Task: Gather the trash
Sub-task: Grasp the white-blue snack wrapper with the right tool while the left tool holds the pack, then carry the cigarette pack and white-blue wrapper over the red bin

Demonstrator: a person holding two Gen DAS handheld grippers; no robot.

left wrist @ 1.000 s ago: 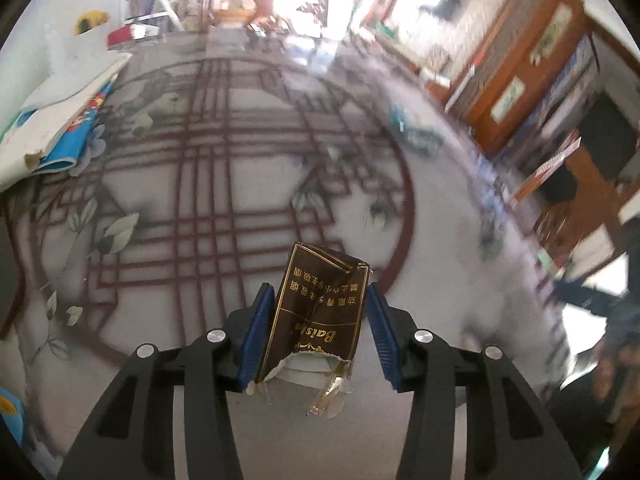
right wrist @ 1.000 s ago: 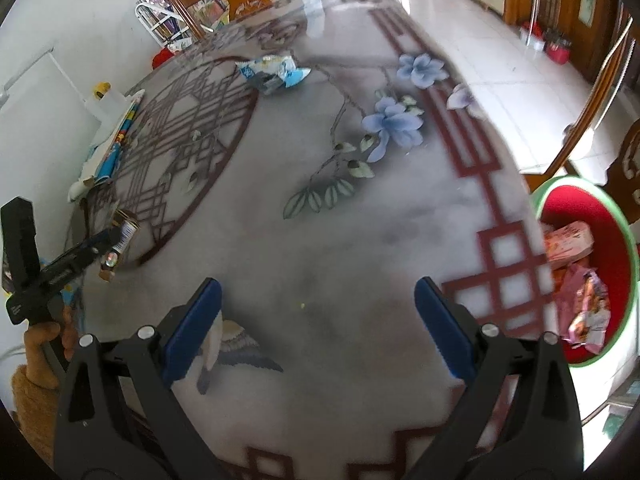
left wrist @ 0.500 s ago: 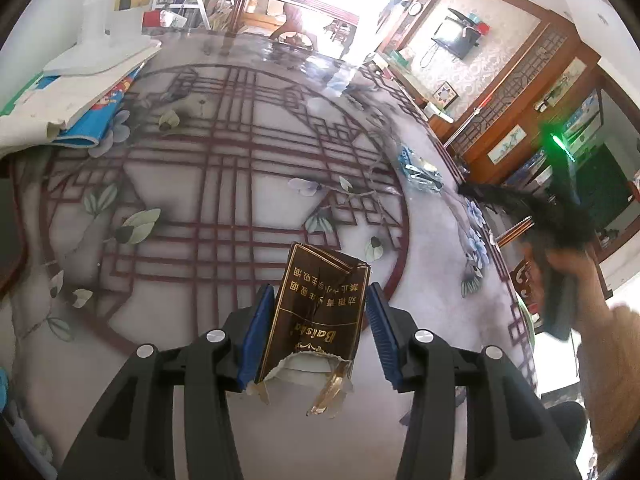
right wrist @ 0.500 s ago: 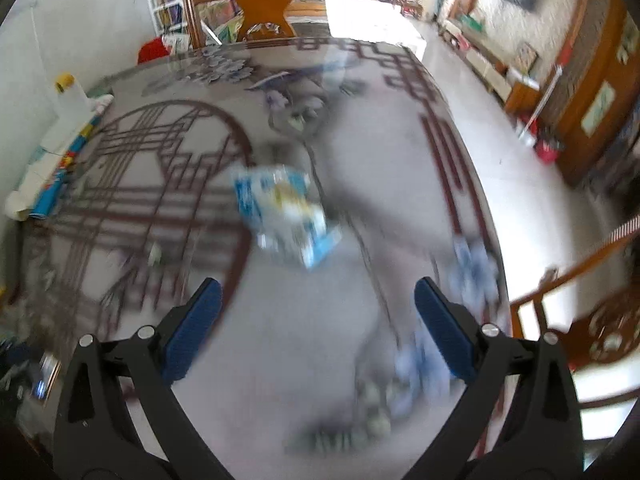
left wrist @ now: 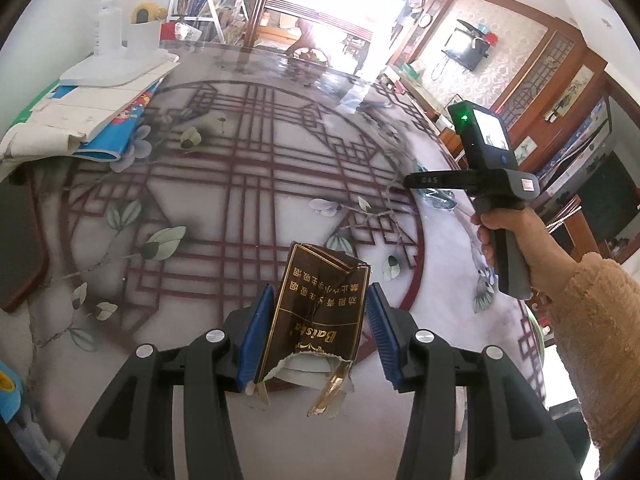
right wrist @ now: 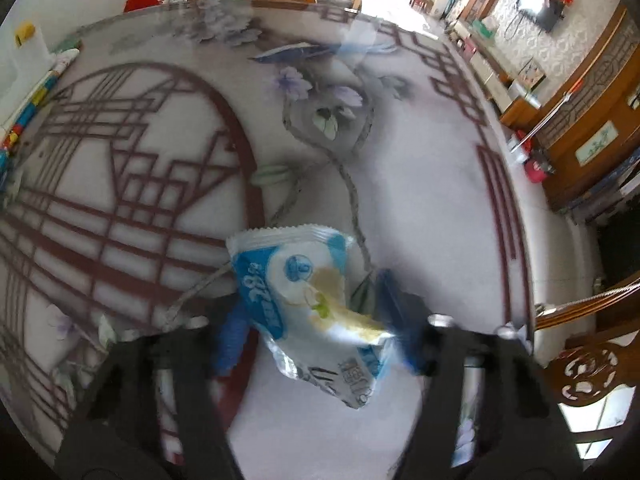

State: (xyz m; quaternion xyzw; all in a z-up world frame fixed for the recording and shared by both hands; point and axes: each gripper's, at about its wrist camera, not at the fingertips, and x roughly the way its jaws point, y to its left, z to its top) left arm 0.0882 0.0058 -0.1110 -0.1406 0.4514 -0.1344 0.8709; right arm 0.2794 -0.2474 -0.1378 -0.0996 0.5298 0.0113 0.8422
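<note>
Left gripper (left wrist: 316,330) is holding the torn brown cigarette pack (left wrist: 320,312) snug between its fingers, lifted just above the worktop (left wrist: 224,216). Right gripper (right wrist: 310,320) has just been closing its fingers around the blue and white wrapper (right wrist: 308,296), which lies on the worktop. It's blurry, so can't tell if the pads actually bite yet. I'd squeeze till the wrapper crumples firm, then lift slowly so the slippery film doesn't slide out.
</note>
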